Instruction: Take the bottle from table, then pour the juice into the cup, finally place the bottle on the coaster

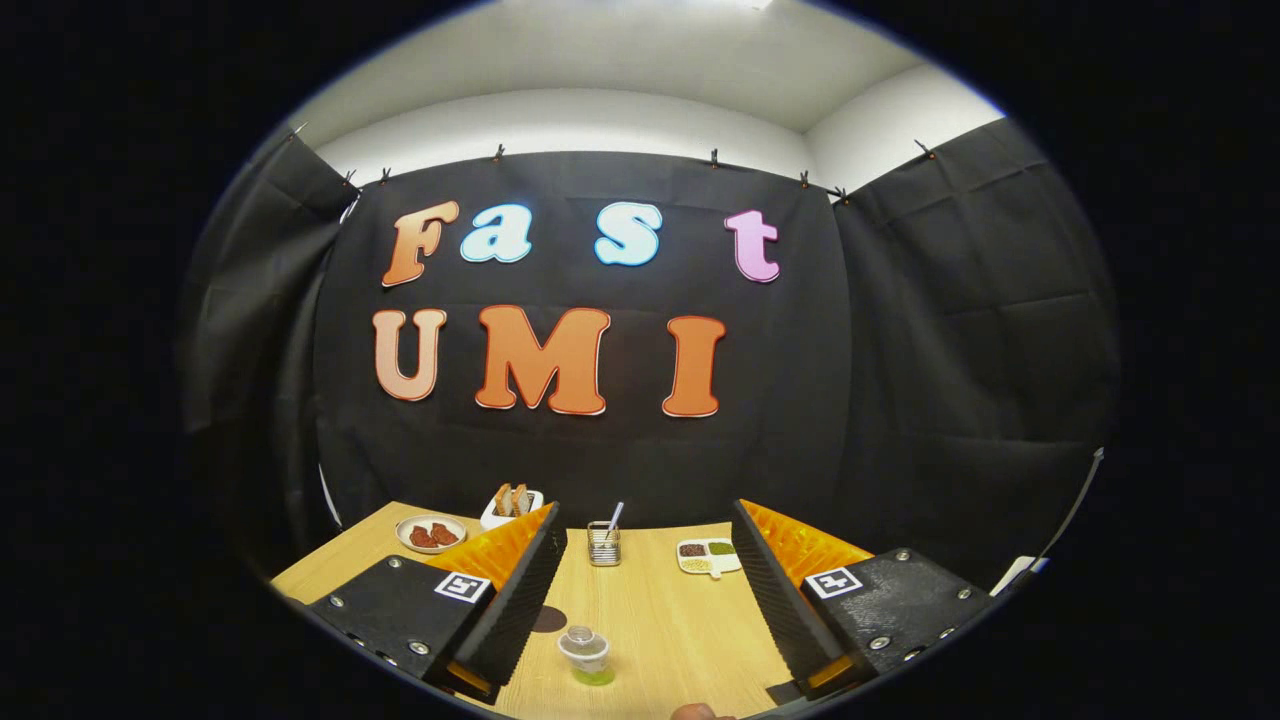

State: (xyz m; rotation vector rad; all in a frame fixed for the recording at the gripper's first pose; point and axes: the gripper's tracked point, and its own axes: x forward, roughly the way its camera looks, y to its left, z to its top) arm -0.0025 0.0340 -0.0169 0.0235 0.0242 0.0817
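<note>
A small clear bottle (585, 655) with green juice in its bottom stands upright on the wooden table (660, 620), low between my two fingers and nearer the left one. My gripper (647, 515) is open wide and held above the table, touching nothing. A dark round coaster (549, 620) lies just left of the bottle, partly hidden behind the left finger (520, 590). A brownish rounded edge (700, 712) peeks in below the bottle to the right; I cannot tell what it is.
Along the table's far edge stand a metal holder with a utensil (603, 543), a divided white dish of condiments (708, 556), a plate of red food (430, 533) and a white dish of toast (510, 503). Black cloth walls close the booth.
</note>
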